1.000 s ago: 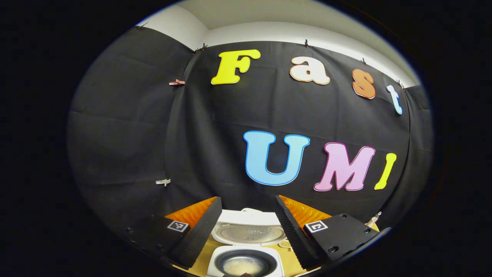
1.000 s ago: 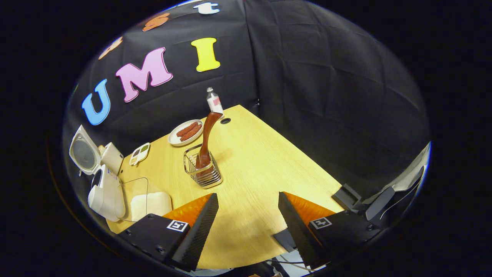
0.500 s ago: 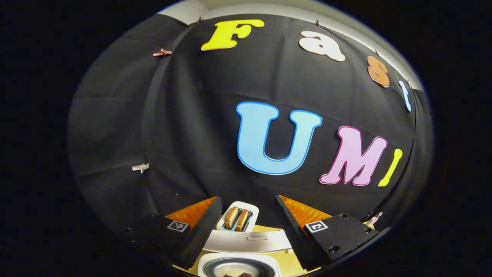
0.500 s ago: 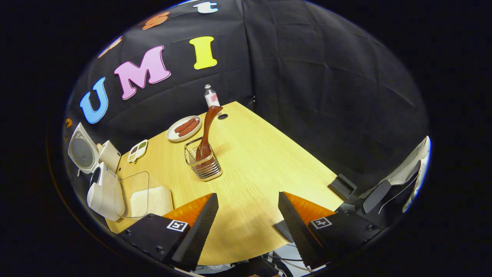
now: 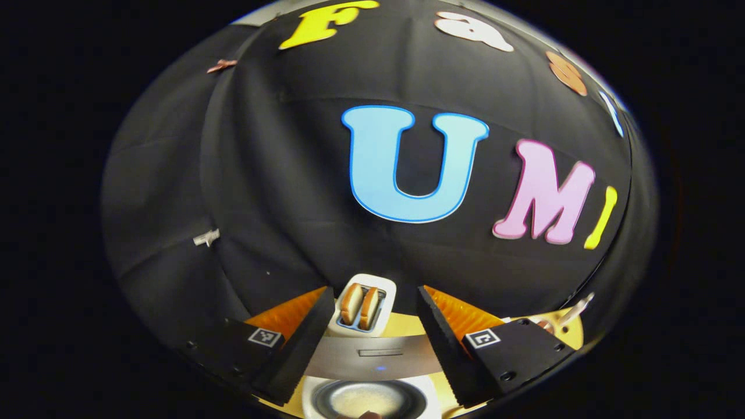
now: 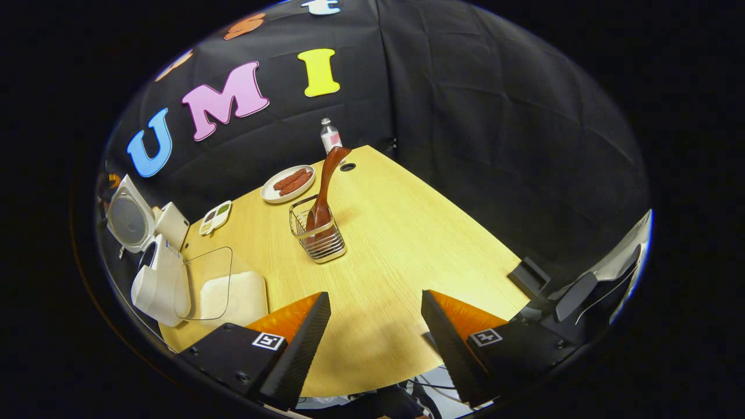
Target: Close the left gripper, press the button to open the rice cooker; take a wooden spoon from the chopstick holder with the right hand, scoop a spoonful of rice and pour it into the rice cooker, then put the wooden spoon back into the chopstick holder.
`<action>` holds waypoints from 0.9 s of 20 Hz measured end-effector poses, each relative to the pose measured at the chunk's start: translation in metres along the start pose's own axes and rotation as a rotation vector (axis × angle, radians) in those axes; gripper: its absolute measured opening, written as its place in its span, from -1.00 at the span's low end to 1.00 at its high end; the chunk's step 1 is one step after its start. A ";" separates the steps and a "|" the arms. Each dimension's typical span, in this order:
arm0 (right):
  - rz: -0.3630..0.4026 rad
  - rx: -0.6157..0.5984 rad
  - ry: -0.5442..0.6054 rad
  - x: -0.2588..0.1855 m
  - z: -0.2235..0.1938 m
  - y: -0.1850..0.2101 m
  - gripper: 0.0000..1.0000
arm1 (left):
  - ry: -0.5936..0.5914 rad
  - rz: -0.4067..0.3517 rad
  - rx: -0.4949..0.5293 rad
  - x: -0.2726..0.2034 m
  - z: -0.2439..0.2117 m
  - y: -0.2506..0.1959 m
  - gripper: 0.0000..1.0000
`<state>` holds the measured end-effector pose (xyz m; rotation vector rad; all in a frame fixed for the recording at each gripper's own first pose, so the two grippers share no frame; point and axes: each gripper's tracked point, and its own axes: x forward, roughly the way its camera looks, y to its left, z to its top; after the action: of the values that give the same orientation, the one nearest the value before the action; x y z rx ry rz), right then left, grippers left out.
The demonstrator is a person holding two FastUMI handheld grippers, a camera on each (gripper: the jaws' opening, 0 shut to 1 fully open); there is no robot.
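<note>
Wooden spoon (image 6: 322, 192) in holder (image 6: 318, 235), plate (image 6: 287, 184) behind.

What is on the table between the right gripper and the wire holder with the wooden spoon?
Nothing: in the right gripper view, bare table runs from the open right gripper to the wire holder holding the wooden spoon.

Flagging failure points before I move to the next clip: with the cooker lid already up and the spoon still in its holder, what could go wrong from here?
The wooden spoon leans tilted in the light wire chopstick holder; an angled pull by the open right gripper might tip it. The rice container sits close beside the rice cooker, so a swing could knock either. The open left gripper hovers above the pot, possibly blocking the pour.
</note>
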<state>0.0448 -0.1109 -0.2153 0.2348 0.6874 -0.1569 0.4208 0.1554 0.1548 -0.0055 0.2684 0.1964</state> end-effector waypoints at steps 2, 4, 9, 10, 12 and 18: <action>0.006 0.023 -0.014 -0.001 0.004 0.000 0.98 | 0.005 -0.019 -0.016 -0.006 -0.005 -0.006 0.98; 0.015 0.033 -0.018 0.000 0.003 0.002 0.98 | 0.004 -0.026 -0.014 -0.018 -0.011 -0.007 0.99; 0.028 0.025 -0.028 -0.003 0.004 0.001 0.98 | 0.053 -0.060 -0.009 -0.054 -0.046 -0.014 0.99; 0.028 0.034 -0.031 -0.004 0.003 0.000 0.99 | 0.063 -0.068 -0.013 -0.062 -0.056 -0.015 0.99; 0.024 0.050 -0.022 -0.004 0.000 -0.004 0.99 | 0.087 -0.069 -0.020 -0.079 -0.080 -0.018 0.99; 0.018 0.032 -0.015 -0.005 -0.005 -0.010 0.99 | 0.159 -0.052 -0.009 -0.112 -0.167 -0.030 0.99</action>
<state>0.0359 -0.1189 -0.2172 0.2705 0.6684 -0.1523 0.2765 0.0991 0.0230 -0.0375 0.4255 0.1458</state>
